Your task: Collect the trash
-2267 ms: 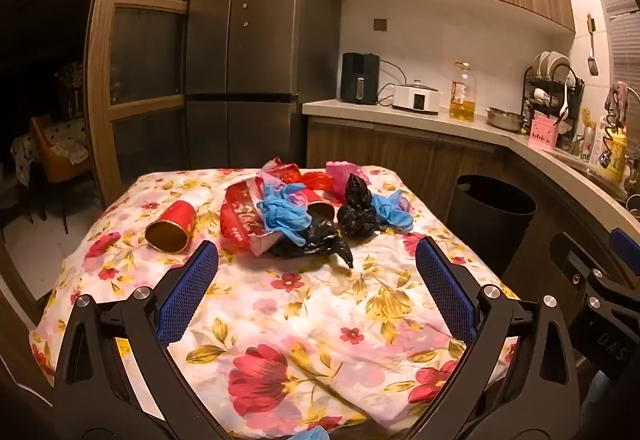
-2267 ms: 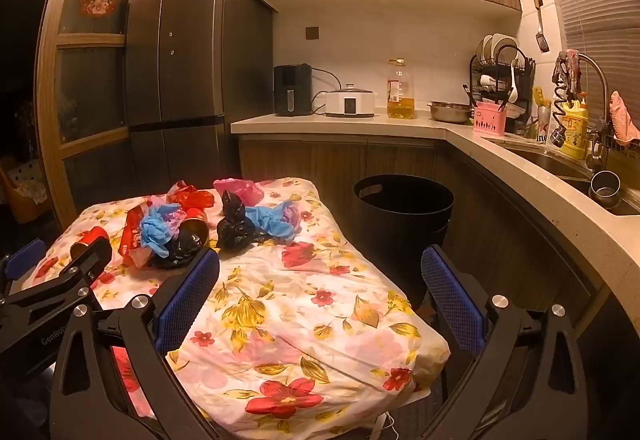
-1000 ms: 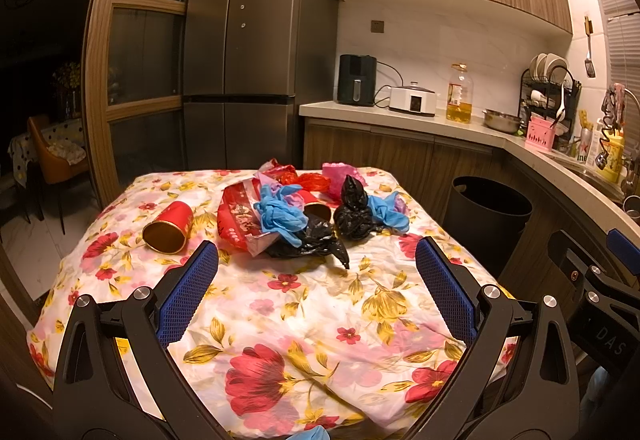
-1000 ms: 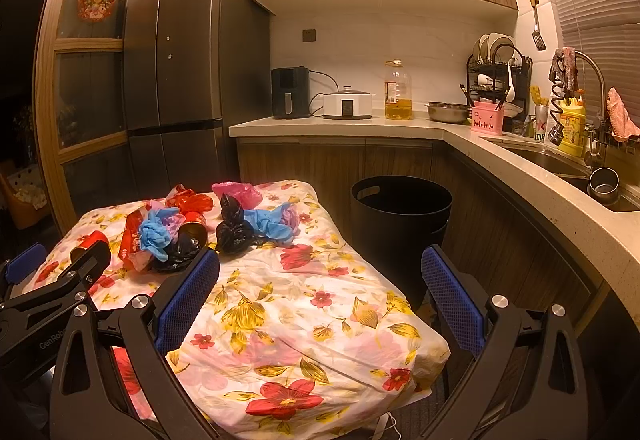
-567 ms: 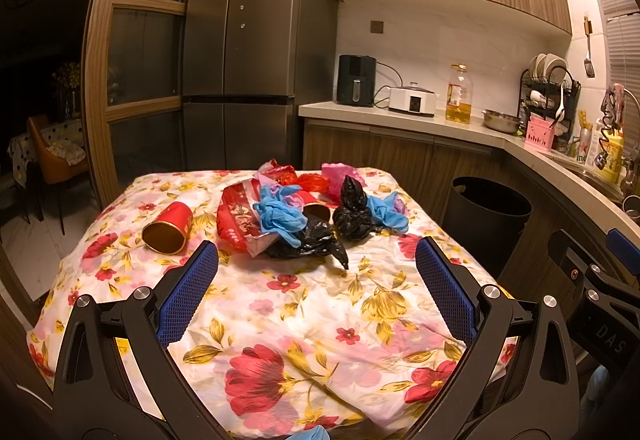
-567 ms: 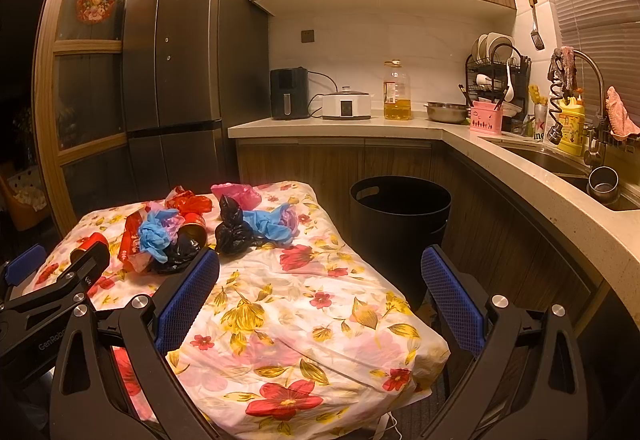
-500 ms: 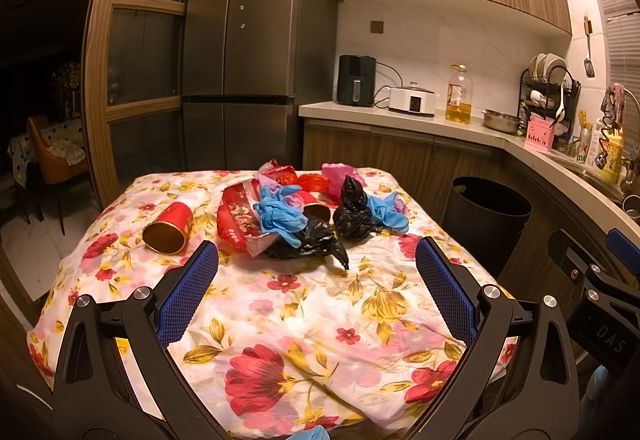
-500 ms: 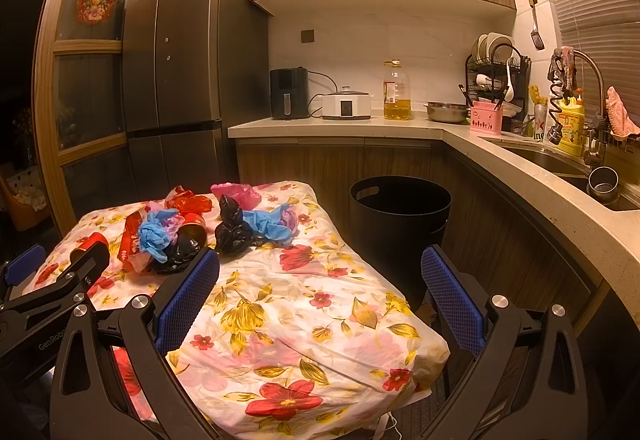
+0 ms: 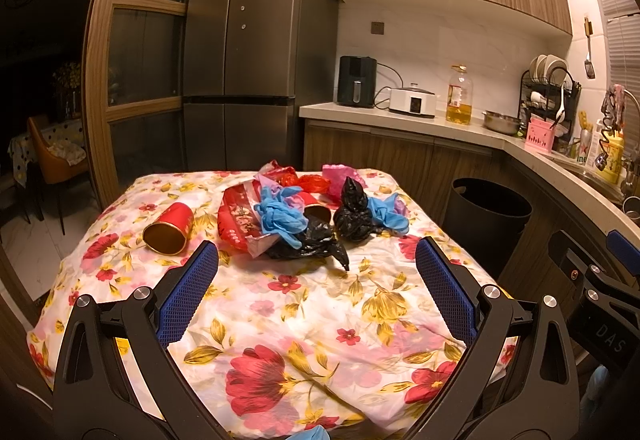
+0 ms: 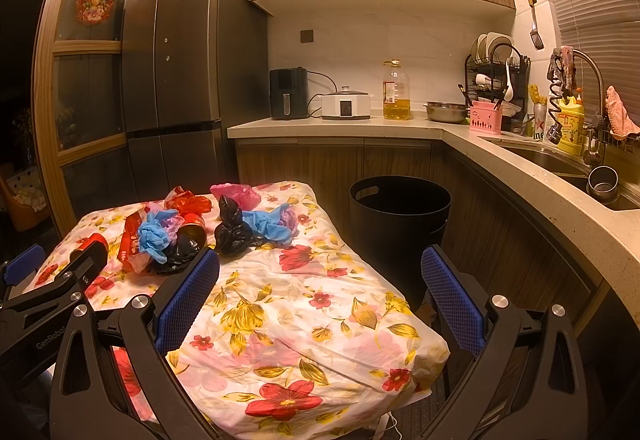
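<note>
A pile of trash lies on the far half of the flowered tablecloth [image 9: 280, 304]: blue gloves [image 9: 280, 214], a knotted black bag [image 9: 354, 212], a second black bag [image 9: 312, 244], a red wrapper [image 9: 236, 220], a pink bag [image 9: 336, 174]. A red paper cup [image 9: 170, 226] lies on its side to the left. A black trash bin [image 10: 400, 216] stands on the floor right of the table. My left gripper [image 9: 316, 272] is open and empty over the near table. My right gripper [image 10: 320, 280] is open and empty near the table's right edge.
A tall fridge [image 9: 248, 60] stands behind the table. A counter [image 10: 400, 124] with an air fryer, a cooker, an oil bottle and a dish rack runs along the back and right, with a sink [image 10: 560, 164]. A wooden glass door [image 9: 132, 60] is at the left.
Both grippers stay open and almost still. The views drifted very slightly; the trash has not moved.
</note>
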A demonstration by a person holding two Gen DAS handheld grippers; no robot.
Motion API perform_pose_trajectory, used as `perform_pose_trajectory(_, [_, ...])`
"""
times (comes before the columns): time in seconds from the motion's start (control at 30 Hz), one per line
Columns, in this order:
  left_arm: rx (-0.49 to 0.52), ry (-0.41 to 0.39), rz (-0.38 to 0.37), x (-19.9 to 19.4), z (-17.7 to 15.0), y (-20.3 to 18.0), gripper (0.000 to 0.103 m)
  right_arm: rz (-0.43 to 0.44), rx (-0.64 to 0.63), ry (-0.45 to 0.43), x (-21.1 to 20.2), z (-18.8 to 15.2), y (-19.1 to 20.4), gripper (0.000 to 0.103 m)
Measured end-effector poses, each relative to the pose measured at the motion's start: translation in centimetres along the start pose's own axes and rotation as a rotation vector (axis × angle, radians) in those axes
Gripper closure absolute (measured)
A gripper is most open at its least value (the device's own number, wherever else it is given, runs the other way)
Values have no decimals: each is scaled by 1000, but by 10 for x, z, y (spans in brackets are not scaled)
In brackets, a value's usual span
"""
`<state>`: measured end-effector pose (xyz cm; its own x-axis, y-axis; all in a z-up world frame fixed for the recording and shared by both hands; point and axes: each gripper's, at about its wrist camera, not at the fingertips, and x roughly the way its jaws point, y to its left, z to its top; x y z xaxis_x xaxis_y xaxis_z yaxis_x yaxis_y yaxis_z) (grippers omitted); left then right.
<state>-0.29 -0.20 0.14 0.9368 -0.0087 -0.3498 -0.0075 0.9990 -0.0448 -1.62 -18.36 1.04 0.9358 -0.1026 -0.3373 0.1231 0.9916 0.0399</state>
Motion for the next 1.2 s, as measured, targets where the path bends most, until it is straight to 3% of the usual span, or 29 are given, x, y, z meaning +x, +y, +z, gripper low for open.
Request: perform_pose_trajectory(1.2, [-7, -2, 6, 2, 6, -1, 6, 0, 8, -5, 3, 5, -1, 5])
